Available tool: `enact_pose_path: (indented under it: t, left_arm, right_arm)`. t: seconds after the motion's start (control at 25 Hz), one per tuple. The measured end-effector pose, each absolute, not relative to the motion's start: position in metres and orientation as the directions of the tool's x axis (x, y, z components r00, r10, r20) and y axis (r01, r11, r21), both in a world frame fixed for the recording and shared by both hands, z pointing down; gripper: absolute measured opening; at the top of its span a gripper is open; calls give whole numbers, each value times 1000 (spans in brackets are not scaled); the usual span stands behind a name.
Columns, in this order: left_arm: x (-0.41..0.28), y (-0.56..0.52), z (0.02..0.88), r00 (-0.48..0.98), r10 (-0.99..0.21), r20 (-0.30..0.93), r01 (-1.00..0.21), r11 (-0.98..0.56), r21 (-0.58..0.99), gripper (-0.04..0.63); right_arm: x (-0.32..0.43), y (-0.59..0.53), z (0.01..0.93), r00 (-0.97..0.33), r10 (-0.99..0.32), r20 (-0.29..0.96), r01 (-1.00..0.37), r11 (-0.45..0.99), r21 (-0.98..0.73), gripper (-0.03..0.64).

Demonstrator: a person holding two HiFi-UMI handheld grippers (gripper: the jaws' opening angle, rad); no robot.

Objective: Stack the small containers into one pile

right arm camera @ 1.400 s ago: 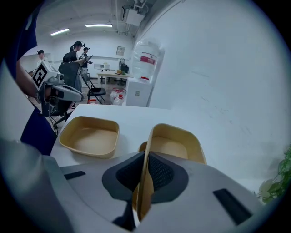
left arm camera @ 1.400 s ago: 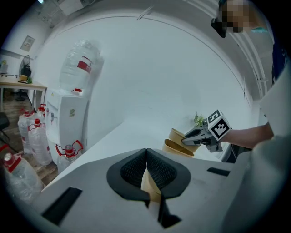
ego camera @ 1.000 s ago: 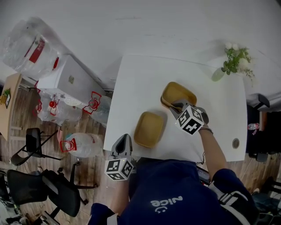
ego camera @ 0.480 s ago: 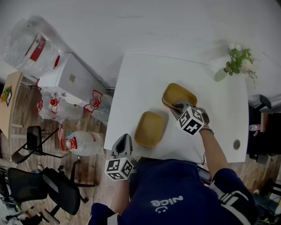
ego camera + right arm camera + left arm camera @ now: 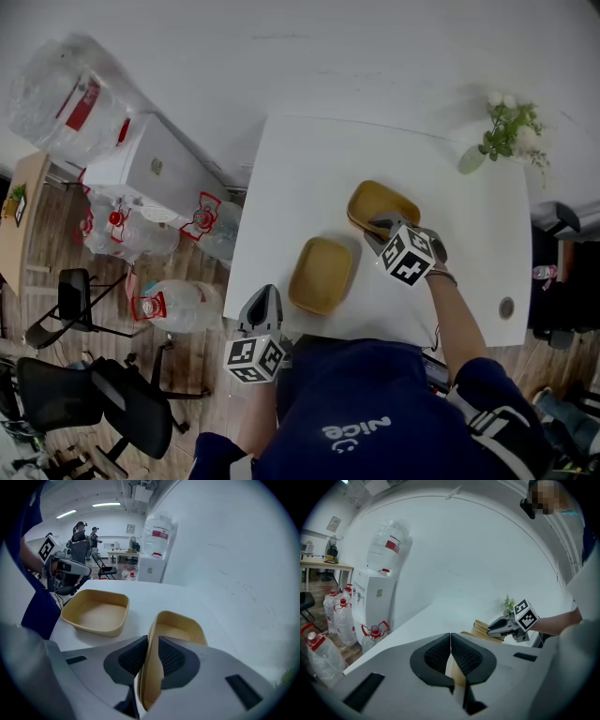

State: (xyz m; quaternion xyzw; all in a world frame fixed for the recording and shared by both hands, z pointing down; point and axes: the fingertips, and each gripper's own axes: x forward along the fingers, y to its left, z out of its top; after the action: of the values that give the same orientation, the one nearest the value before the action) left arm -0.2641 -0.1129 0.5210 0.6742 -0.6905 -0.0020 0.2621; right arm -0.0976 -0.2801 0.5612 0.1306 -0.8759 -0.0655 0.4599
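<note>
On the white table (image 5: 291, 169) — flat tan container (image 5: 321, 275), tilted tan container (image 5: 375, 202), apart.

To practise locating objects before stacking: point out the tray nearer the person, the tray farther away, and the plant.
Near tray (image 5: 322, 275): head view, middle of its floor.
Far tray (image 5: 375, 200): head view, its bare floor.
Plant (image 5: 500, 131): head view, its leaves.

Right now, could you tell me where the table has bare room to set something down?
The table is bare at its far left, behind both containers; so is the right side between the plant and the round cap. The middle toward the near edge is crowded: the near container and the far container stand close together.
</note>
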Motion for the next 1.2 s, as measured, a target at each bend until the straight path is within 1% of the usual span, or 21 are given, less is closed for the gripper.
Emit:
enact_pose_path:
  t: [0.24, 0.28, 0.36, 0.44, 0.56, 0.68, 0.92, 1.04, 1.2]
  left_arm:
    - [-265, -111, 519, 48, -936, 348, -929, 86, 359, 20]
    - [-265, -111, 519, 49, -937, 345, -929, 84, 360, 20]
    - [-265, -110, 517, 49, -940, 337, -929, 81, 362, 20]
    - [-265, -108, 516, 51, -943, 329, -928, 77, 365, 20]
    - [-265, -104, 514, 54, -945, 322, -926, 73, 370, 20]
    - [-263, -100, 513, 56, -947, 317, -925, 70, 373, 20]
    - [-263, -91, 511, 56, -951, 306, -925, 66, 375, 20]
    - [-257, -88, 508, 64, -949, 309, -942, 46, 334, 20]
    - [-243, -90, 504, 105, -947, 305, -955, -10, 297, 20]
  right_arm:
    - [-96, -278, 553, -546, -313, 777, -191, 950, 248, 66]
    - [-95, -278, 551, -542, -321, 776, -204, 947, 249, 81]
    - [-94, -277, 545, -540, -337, 771, -235, 940, 247, 164]
    - [-96, -272, 535, -558, -345, 755, -244, 938, 248, 164]
    - [-99, -258, 521, -590, -338, 733, -213, 941, 263, 164]
    - [-101, -240, 512, -612, -301, 731, -140, 951, 274, 164]
    - [-112, -203, 510, -610, -199, 767, 44, 958, 283, 164]
    - [-116, -185, 520, -577, -138, 805, 168, 945, 282, 164]
    - [-117, -165, 533, -528, -96, 844, 323, 896, 304, 163]
